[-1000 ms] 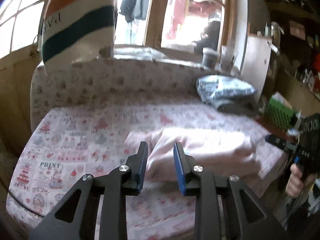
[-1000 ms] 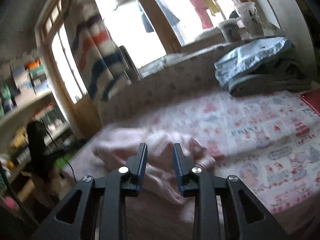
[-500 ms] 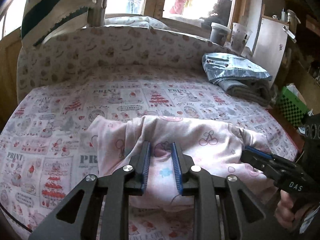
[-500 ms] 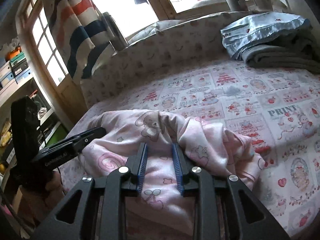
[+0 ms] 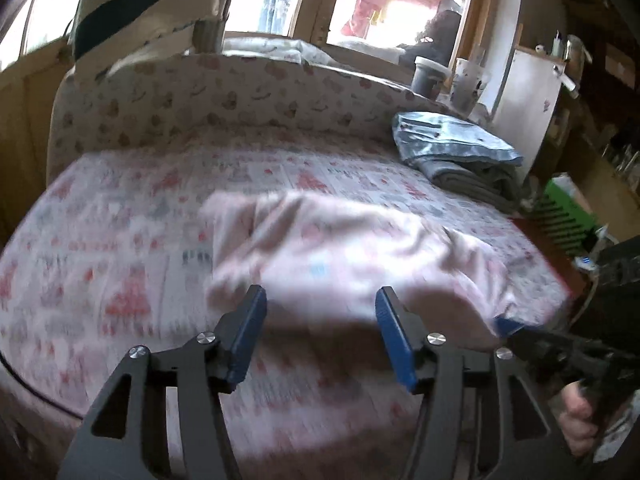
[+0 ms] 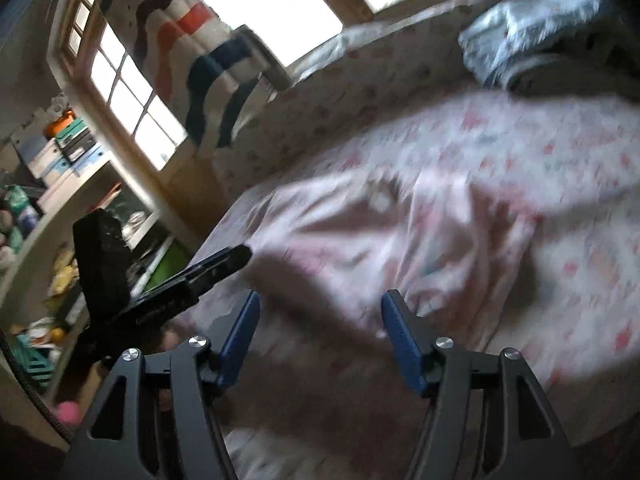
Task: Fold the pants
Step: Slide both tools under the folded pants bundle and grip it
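The pink printed pants [image 5: 344, 256] lie in a loose heap on the patterned bed sheet [image 5: 120, 240]; they also show in the right wrist view [image 6: 420, 240]. My left gripper [image 5: 320, 320] is open and empty, just short of the heap's near edge. My right gripper [image 6: 320, 324] is open and empty, in front of the heap's near edge. The right gripper's tip shows in the left wrist view [image 5: 516, 330] at the heap's right edge. The left gripper shows in the right wrist view [image 6: 192, 276] at the heap's left edge. Both views are motion-blurred.
Folded blue and grey clothes [image 5: 456, 156] are stacked at the bed's far right corner. A padded headboard [image 5: 224, 96] runs along the back under a window. A striped towel [image 5: 148, 4] hangs at the upper left. A green crate [image 5: 564, 220] stands right of the bed.
Both grippers have opened from nearly shut and let go of the pants. Both have pulled back from the heap, which now rests on the bed.
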A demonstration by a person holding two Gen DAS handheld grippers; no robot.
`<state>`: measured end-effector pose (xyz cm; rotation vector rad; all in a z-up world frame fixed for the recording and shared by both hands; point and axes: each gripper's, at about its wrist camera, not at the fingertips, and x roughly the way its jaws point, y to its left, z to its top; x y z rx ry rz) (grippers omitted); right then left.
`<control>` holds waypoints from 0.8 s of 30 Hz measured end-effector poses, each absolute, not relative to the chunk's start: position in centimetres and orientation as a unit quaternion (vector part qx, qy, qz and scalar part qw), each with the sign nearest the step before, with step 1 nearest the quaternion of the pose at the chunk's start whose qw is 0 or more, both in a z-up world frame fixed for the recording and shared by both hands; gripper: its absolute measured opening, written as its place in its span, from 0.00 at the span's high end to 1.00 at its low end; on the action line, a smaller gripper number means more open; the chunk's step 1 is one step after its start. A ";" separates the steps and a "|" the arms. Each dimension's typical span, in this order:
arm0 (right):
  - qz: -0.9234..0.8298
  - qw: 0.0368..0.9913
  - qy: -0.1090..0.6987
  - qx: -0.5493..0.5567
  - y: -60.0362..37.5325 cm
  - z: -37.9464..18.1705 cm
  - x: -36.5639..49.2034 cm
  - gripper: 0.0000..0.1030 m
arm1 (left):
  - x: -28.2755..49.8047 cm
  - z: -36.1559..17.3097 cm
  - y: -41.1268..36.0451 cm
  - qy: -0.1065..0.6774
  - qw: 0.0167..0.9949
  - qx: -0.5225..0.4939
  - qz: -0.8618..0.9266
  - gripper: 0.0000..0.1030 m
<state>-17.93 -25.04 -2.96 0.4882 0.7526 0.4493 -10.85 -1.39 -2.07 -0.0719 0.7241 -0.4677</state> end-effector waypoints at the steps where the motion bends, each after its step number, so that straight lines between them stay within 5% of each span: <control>1: 0.221 0.870 0.373 0.236 -24.8 -3.2 -18.0 0.36 | -11.2 -2.2 -1.3 0.358 0.903 -0.042 -0.232 0.42; 6: 0.223 0.846 0.401 0.273 -24.7 -4.7 -17.3 0.36 | -10.3 -4.2 -1.0 0.431 0.862 -0.102 -0.247 0.39; 17: 0.236 0.812 0.385 0.369 -23.6 -5.0 -14.4 0.34 | -8.6 -4.8 -0.7 0.410 0.850 -0.204 -0.261 0.25; 24: 0.180 0.792 0.376 0.446 -24.8 -5.3 -13.1 0.34 | -8.2 -4.7 0.4 0.385 0.837 -0.292 -0.257 0.24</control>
